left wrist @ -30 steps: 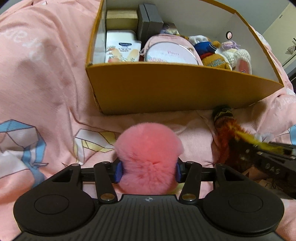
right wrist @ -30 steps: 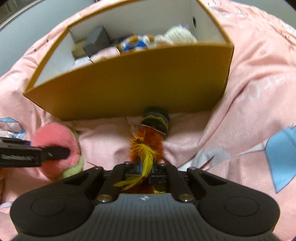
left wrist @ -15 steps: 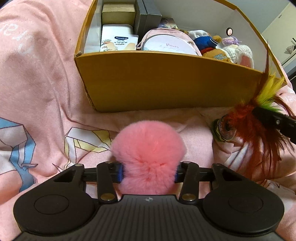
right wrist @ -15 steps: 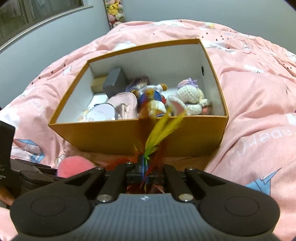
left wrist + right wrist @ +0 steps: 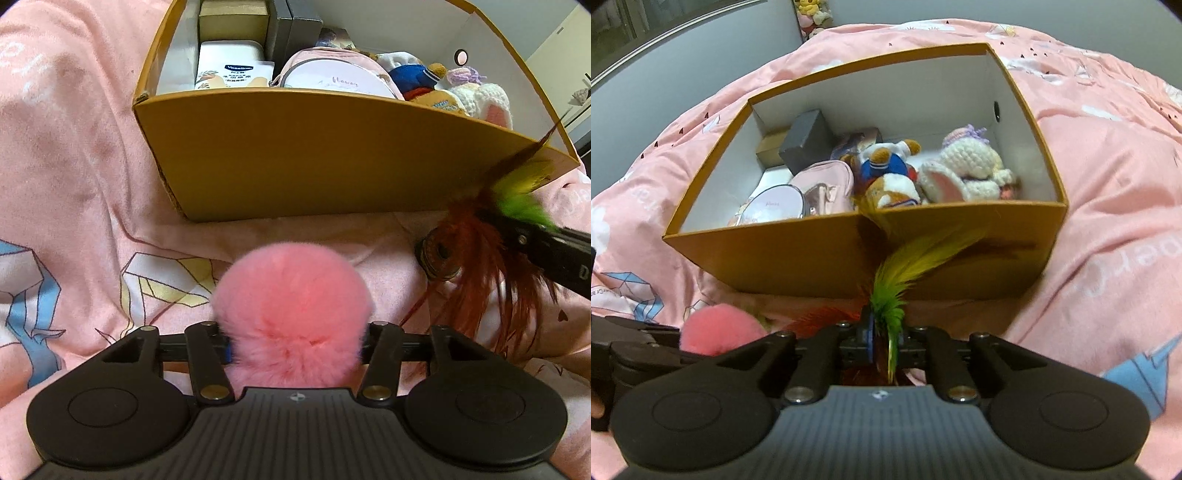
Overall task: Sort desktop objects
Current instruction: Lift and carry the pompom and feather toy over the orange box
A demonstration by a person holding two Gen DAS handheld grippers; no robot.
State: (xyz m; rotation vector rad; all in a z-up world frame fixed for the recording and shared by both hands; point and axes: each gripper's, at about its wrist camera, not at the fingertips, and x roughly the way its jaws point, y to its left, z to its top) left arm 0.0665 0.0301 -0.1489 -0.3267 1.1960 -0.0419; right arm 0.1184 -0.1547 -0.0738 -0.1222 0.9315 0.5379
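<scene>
A fluffy pink pompom (image 5: pixel 291 306) sits between the fingers of my left gripper (image 5: pixel 294 347), just above the pink bedspread; the jaws are opening, but the pads still touch its fur. It also shows in the right wrist view as the pompom (image 5: pixel 720 328) at lower left. My right gripper (image 5: pixel 886 341) pinches a feather toy (image 5: pixel 897 280) by its green and yellow plumes; its jaws are opening too. In the left wrist view the feather toy (image 5: pixel 476 236) hangs clear of the bed from the right gripper (image 5: pixel 517 229). Both are in front of the open orange box (image 5: pixel 798 258).
The orange box (image 5: pixel 314 162) holds plush toys (image 5: pixel 890 173), a crocheted rabbit (image 5: pixel 964 166), a pink pouch (image 5: pixel 823 184), a round tin (image 5: pixel 336 81), a lotion tube and grey cartons. Rumpled pink bedspread (image 5: pixel 1108 184) surrounds it. A grey wall lies beyond.
The right gripper has lifted the feather toy off the bedspread and raised it in front of the box. The left gripper with the pompom has barely moved.
</scene>
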